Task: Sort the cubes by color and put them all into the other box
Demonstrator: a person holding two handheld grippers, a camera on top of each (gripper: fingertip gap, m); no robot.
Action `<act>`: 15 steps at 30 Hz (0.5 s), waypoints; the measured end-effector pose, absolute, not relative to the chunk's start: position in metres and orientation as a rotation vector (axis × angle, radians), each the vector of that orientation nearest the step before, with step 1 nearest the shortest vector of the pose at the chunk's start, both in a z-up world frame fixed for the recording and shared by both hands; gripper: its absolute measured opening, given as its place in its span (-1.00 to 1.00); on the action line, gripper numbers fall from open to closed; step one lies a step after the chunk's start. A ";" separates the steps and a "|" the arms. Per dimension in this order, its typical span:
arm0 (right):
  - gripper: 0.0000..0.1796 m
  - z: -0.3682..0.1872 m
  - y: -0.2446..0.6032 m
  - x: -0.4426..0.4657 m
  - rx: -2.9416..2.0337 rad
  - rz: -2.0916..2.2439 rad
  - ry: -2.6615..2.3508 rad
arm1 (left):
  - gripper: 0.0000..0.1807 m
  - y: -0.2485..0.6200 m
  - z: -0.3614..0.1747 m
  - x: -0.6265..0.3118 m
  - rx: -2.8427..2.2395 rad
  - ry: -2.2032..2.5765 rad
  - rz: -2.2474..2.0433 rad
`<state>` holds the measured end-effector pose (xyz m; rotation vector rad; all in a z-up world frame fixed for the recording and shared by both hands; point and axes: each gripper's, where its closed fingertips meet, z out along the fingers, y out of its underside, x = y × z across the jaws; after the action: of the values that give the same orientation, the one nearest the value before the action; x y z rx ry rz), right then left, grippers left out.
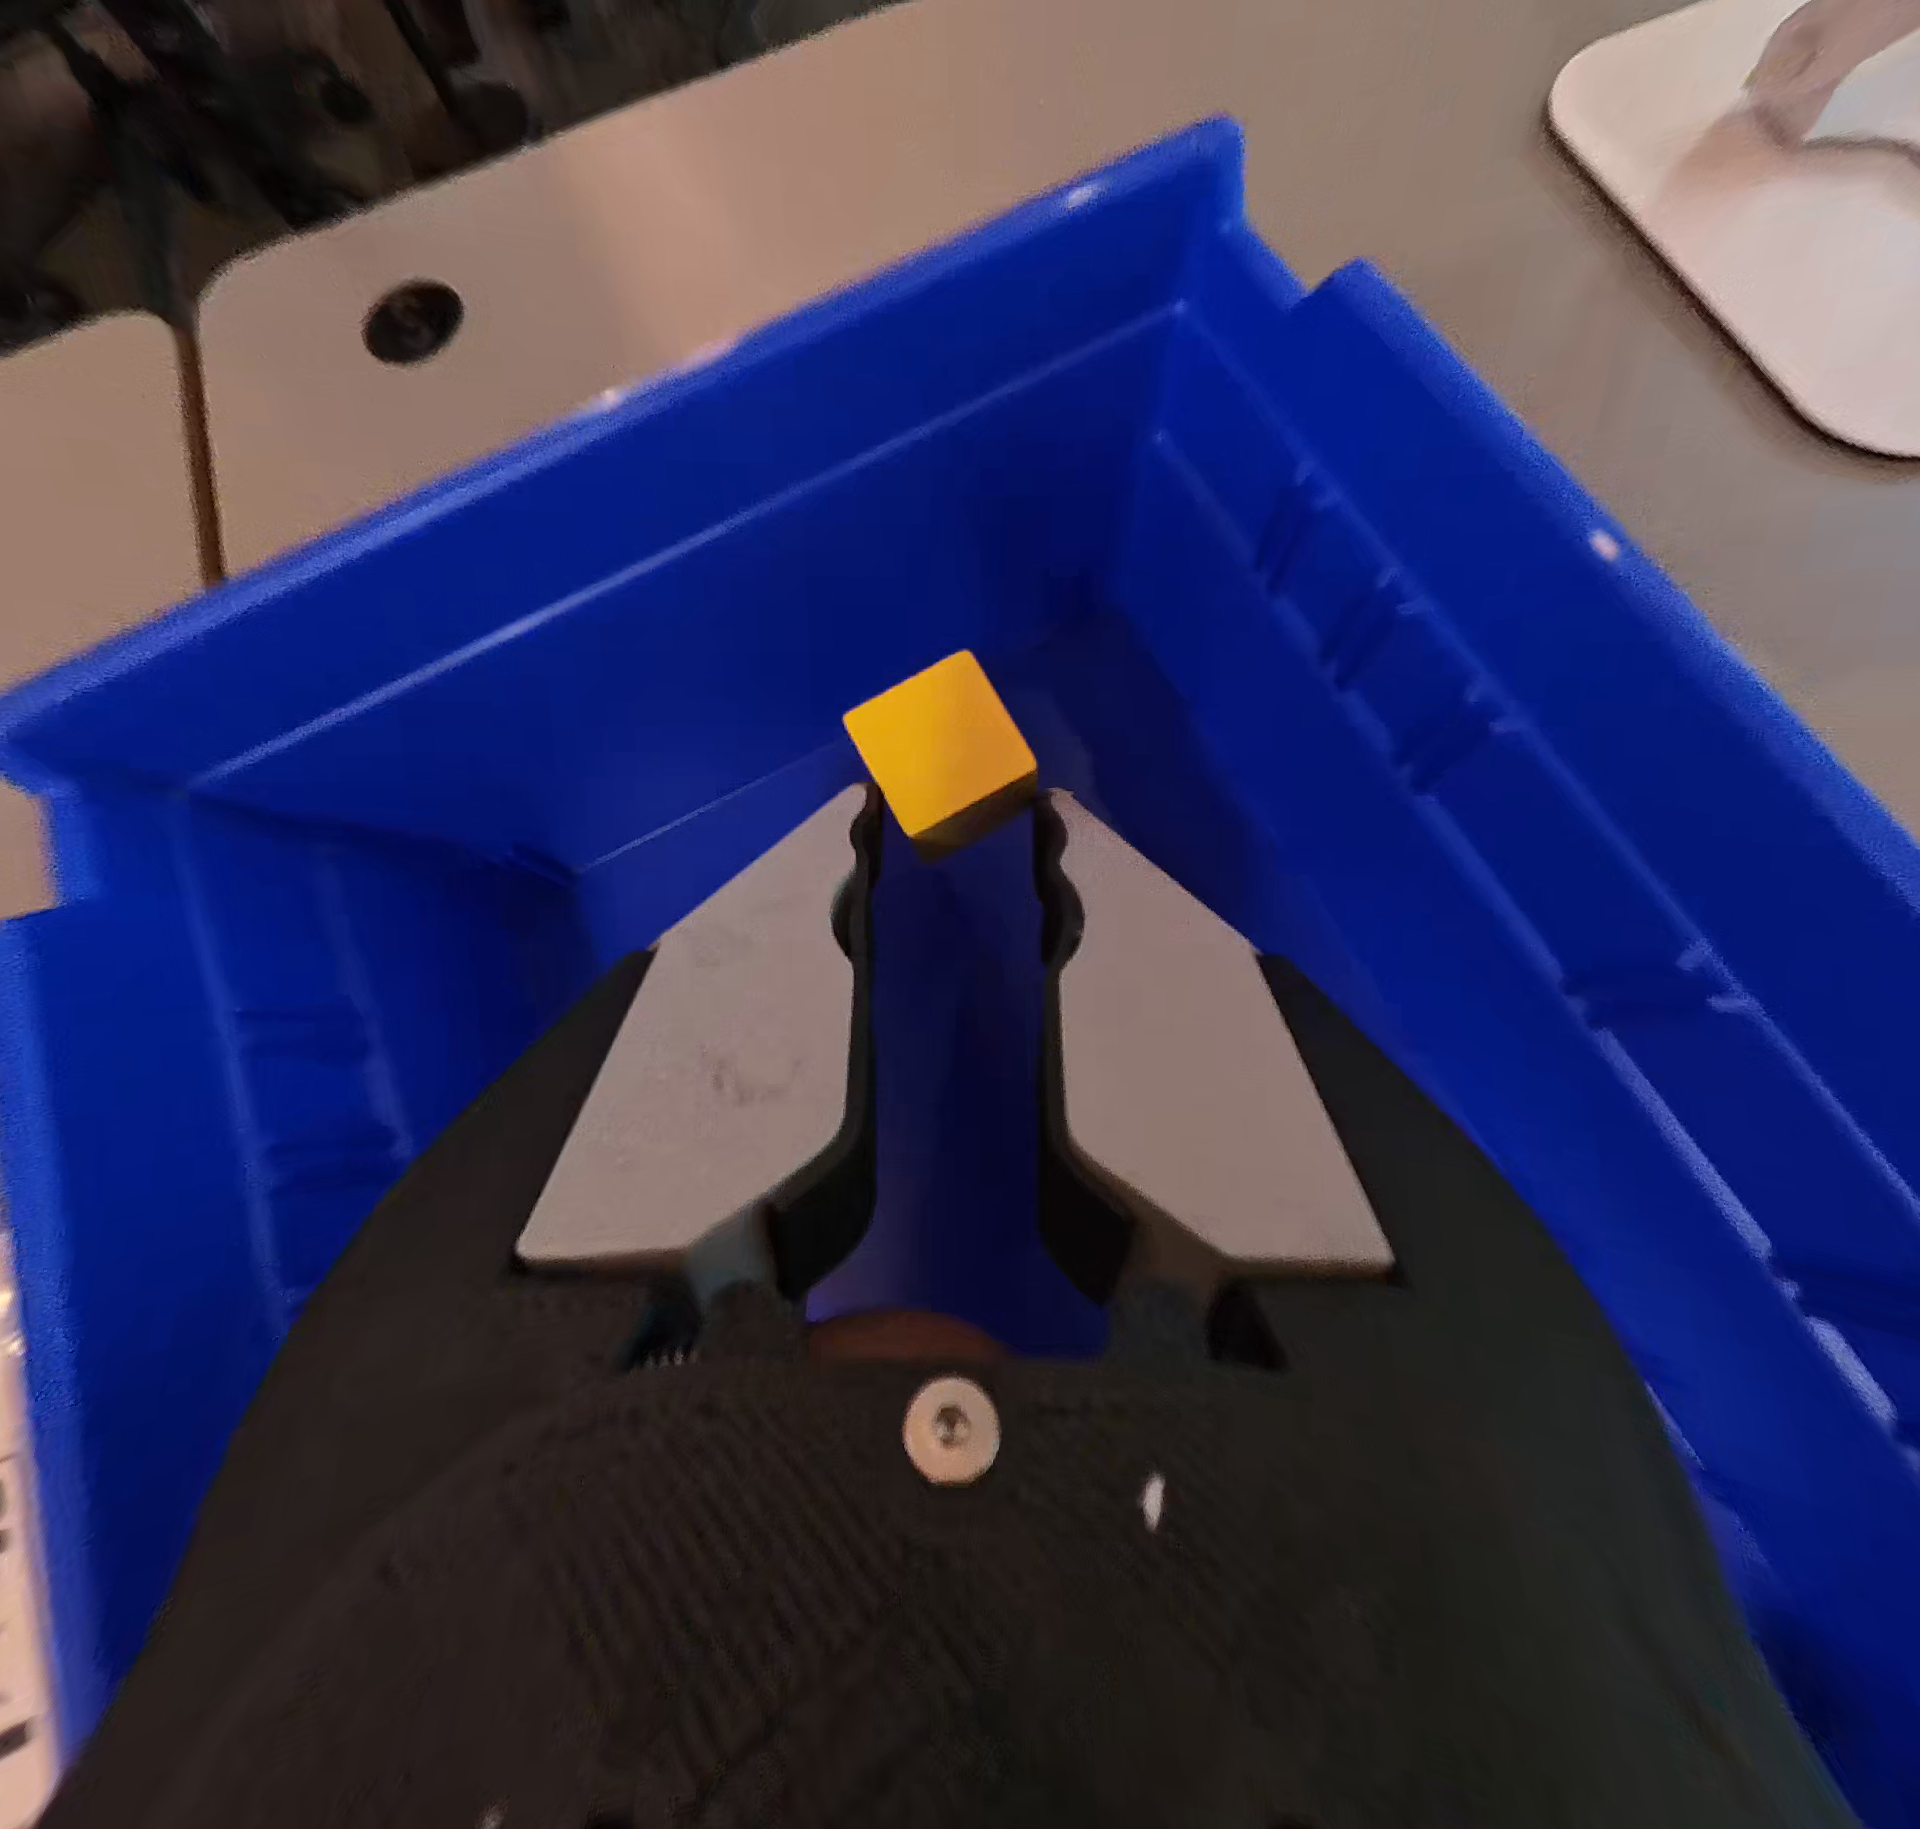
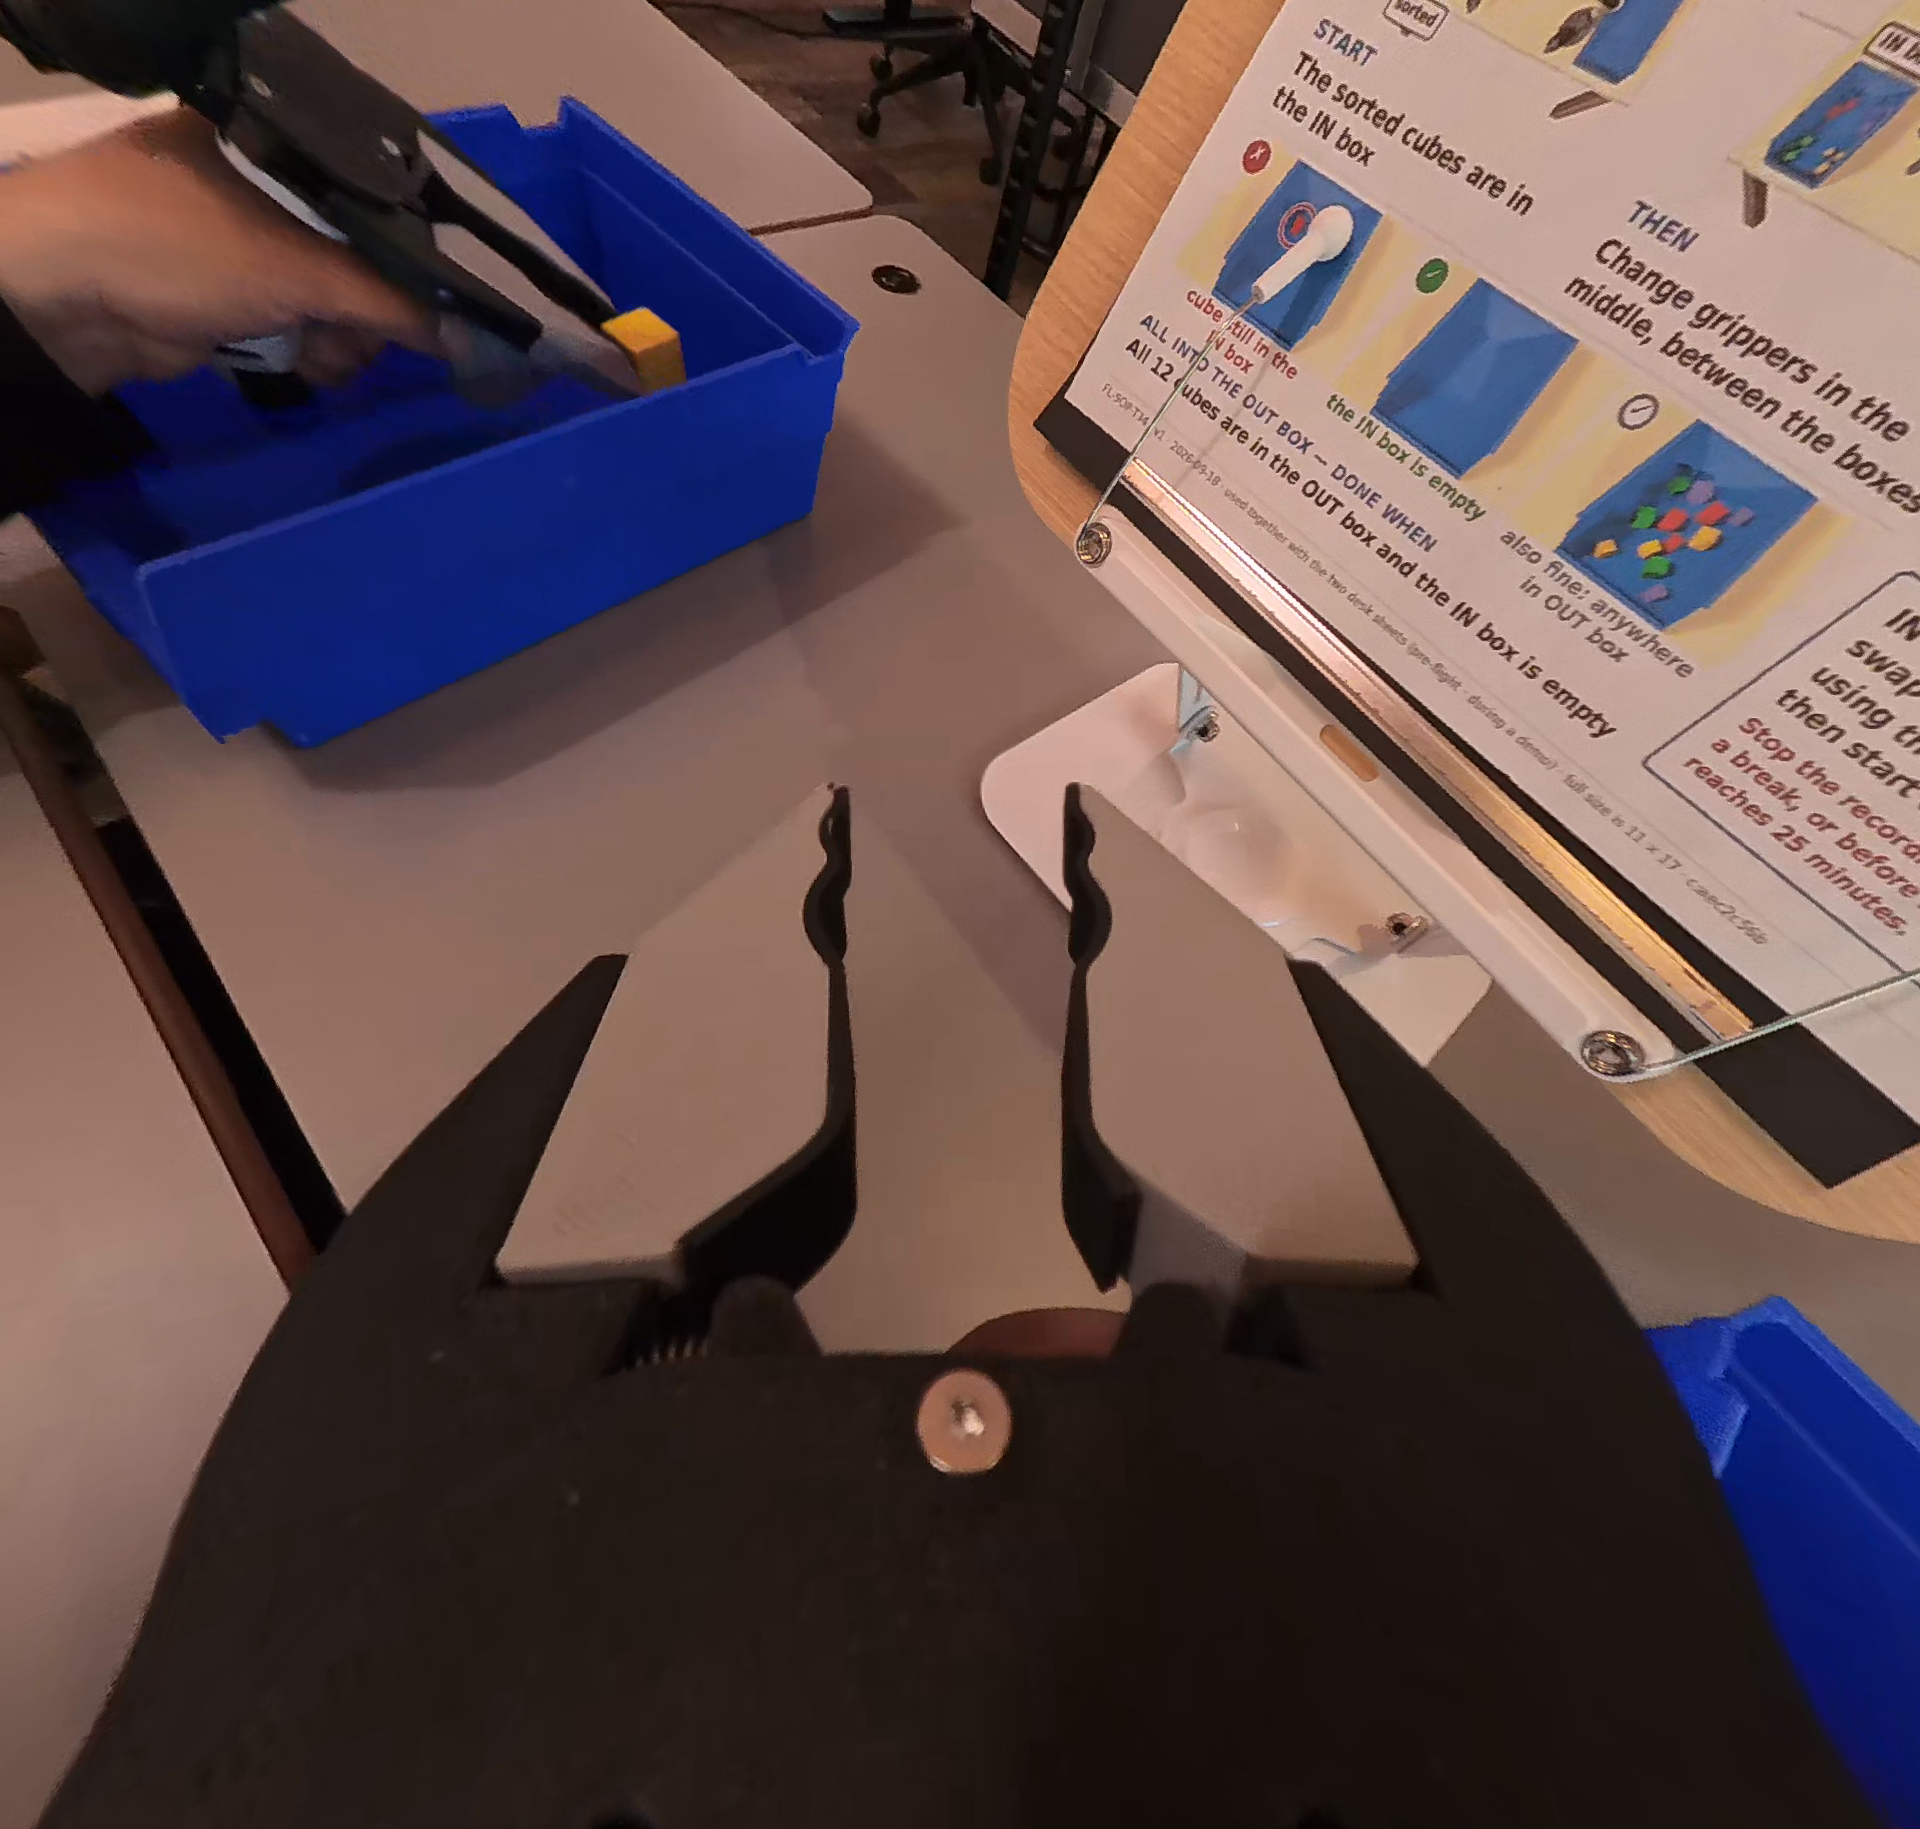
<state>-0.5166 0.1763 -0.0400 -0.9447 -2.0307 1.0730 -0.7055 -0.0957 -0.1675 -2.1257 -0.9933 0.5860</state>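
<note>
My left gripper (image 1: 961,808) is shut on a yellow cube (image 1: 940,756), pinched at the very fingertips. It holds the cube low inside a blue box (image 1: 665,574), near the far right corner. No other cube shows in that box. In the right wrist view the same gripper (image 2: 608,366), in a person's hand, reaches into the box (image 2: 499,574) with the yellow cube (image 2: 646,345) at its tip. My right gripper (image 2: 951,813) is open and empty over the grey table. A corner of a second blue box (image 2: 1808,1467) shows at the lower right; its inside is hidden.
A printed instruction sheet on a wooden board (image 2: 1101,221) stands tilted on a white base (image 2: 1081,771) to the right of my right gripper. The base also shows in the left wrist view (image 1: 1714,241). A round cable hole (image 1: 412,321) sits behind the box. A seam splits the table at the left.
</note>
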 end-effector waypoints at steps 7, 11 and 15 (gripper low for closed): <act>-0.59 -0.024 0.148 -0.499 -0.928 1.382 -2.089 | -0.70 -0.064 -0.062 -0.650 -1.918 -0.620 0.407; -0.57 -0.011 0.124 -0.480 -0.922 1.688 -2.143 | -0.70 -0.014 -0.016 -0.579 -1.933 -0.233 0.390; -0.57 0.003 0.107 -0.465 -0.929 1.961 -2.154 | -0.71 0.031 -0.002 -0.517 -1.947 0.071 0.402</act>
<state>-0.4652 0.1074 0.0031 -0.9292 -2.1540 1.9609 -0.5172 0.0311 -0.0016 -1.9465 0.0708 0.4021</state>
